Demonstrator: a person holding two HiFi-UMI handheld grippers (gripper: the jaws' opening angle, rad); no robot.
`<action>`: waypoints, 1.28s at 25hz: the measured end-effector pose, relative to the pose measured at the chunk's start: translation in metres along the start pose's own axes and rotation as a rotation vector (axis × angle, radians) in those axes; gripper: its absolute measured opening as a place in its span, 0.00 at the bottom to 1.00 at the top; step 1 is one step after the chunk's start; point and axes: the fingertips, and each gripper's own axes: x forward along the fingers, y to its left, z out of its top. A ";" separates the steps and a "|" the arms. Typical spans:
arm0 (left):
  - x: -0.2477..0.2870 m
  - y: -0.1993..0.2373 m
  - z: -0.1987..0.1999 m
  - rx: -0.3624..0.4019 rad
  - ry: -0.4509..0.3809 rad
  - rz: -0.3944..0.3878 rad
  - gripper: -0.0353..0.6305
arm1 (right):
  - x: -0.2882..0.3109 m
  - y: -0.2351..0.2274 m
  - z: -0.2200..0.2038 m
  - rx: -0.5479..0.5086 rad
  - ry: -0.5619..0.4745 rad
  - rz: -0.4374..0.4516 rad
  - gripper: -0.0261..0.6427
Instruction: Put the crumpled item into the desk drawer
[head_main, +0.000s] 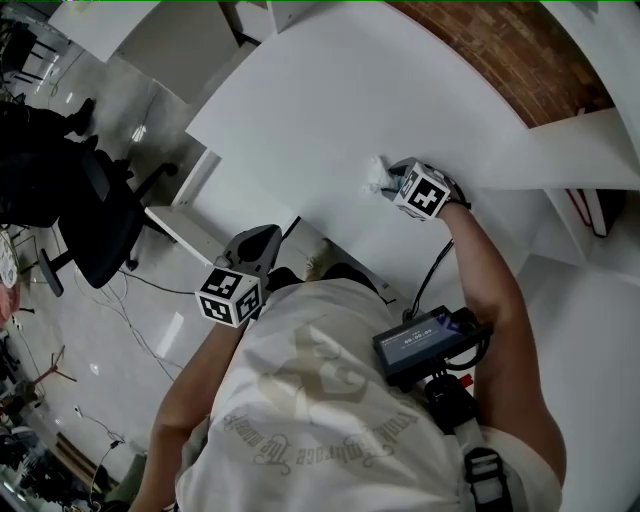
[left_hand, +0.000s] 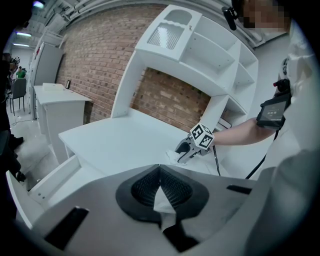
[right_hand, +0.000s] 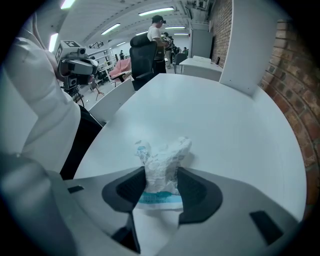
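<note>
1. Right gripper, nearest, stands part-open, its pads pinching the wad at mid-body.
2. Desk: the wad rests on its top.
3. Drawer: open, at the wad's 8 o'clock in the head view, well apart.
4. Left gripper: closed, empty.
5. Wad: likely light, soft, crushable paper, so a mid-body pinch suits it.

The outstretched right arm tilts the right gripper steeply downward, its jaws pressing both sides of the crumpled item, while the left gripper points slightly downward, jaws together.
</note>
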 end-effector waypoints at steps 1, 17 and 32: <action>0.000 0.000 0.001 0.000 0.000 0.000 0.09 | 0.000 0.000 0.001 0.002 -0.006 -0.001 0.36; -0.012 0.005 0.013 0.021 -0.041 0.024 0.09 | -0.015 0.000 0.029 0.153 -0.135 -0.016 0.35; -0.032 0.008 0.004 0.003 -0.047 0.068 0.09 | -0.035 0.008 0.072 0.298 -0.377 -0.018 0.35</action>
